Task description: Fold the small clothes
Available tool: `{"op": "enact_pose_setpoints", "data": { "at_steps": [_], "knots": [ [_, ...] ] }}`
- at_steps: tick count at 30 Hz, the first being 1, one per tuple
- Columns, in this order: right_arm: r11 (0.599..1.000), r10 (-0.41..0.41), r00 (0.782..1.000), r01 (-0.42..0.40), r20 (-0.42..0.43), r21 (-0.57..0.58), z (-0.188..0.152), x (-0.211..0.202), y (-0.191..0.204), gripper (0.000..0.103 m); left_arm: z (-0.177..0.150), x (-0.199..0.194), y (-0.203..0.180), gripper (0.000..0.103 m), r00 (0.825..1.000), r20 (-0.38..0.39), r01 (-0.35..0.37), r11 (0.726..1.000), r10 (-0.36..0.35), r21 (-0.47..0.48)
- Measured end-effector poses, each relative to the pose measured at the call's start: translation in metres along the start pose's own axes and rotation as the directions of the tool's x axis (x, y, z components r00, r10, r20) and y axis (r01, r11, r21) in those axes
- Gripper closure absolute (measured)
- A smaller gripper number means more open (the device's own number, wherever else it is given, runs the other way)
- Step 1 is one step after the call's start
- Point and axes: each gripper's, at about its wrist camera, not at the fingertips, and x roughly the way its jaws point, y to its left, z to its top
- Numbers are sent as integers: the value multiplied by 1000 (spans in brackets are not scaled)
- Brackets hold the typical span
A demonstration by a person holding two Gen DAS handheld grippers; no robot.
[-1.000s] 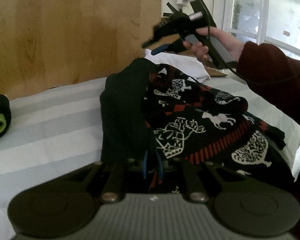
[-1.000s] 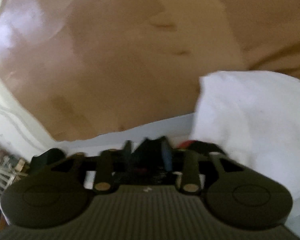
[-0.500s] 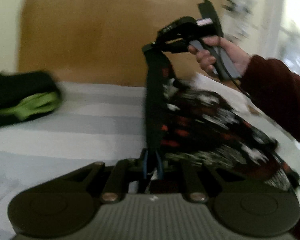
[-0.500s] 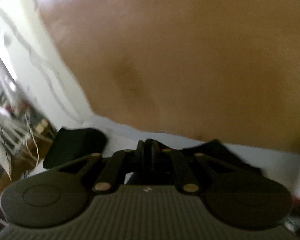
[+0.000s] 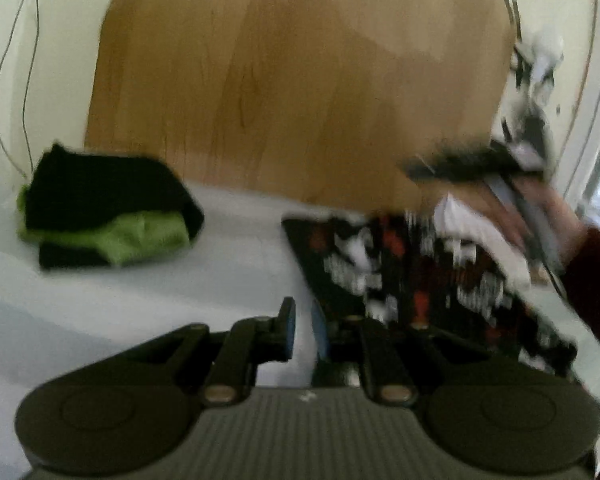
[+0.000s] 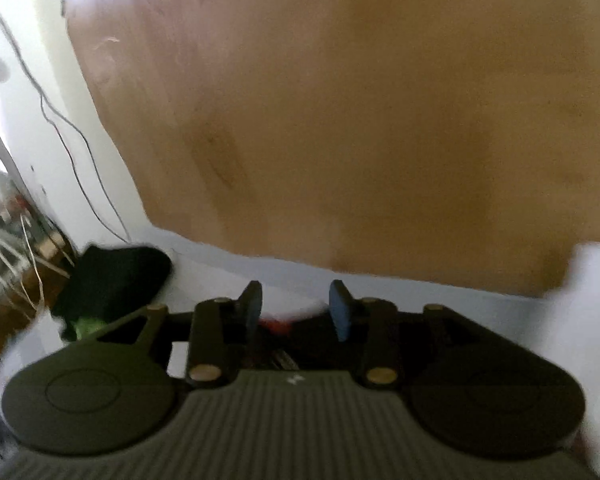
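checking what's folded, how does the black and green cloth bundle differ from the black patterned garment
The black and green cloth bundle is compact and stacked; the black patterned garment lies spread wider. Bundle plain, garment printed red and white. Both rest on the pale sheet.

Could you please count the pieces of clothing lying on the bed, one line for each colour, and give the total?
black and green folded bundle: 1 (how many pieces are inside it cannot be told)
black garment with red and white pattern: 1
white cloth: 1
Total: 3
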Motion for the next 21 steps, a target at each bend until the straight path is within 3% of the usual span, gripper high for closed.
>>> {"op": "enact_pose_setpoints", "data": {
  "at_steps": [4,7,11,12,13,14,16,18,21],
  "knots": [
    [991,62,995,-71,-82,-114,-58,-45,13,61,35,30,8,92,999,4,40,997,-40,-61],
    [969,117,977,-152,-179,-195,-99,-45,40,49,52,72,10,92,998,-43,40,995,-44,-93],
    [946,46,979,-107,-198,-306,-123,-18,58,47,59,126,4,92,992,-125,19,991,-36,-132],
    [944,56,980,-114,-190,-309,-123,-20,55,50,58,136,2,92,990,-140,9,991,-28,-131],
    [947,78,981,-129,-177,-296,-122,-21,52,60,56,143,0,92,988,-151,1,992,-20,-127],
    [949,80,981,-129,-175,-289,-116,-25,50,91,56,151,-2,92,986,-164,-10,992,-11,-126],
    [966,73,991,-98,-109,-241,-100,-39,42,91,54,162,-4,92,983,-182,-22,992,-2,-126],
    [990,51,998,-46,34,-135,-75,-74,13,91,55,170,-7,92,982,-188,-26,992,2,-124],
    [992,-54,972,26,230,124,-48,-130,-49,91,62,176,-11,92,984,-181,-26,993,5,-116]
  ]
}}
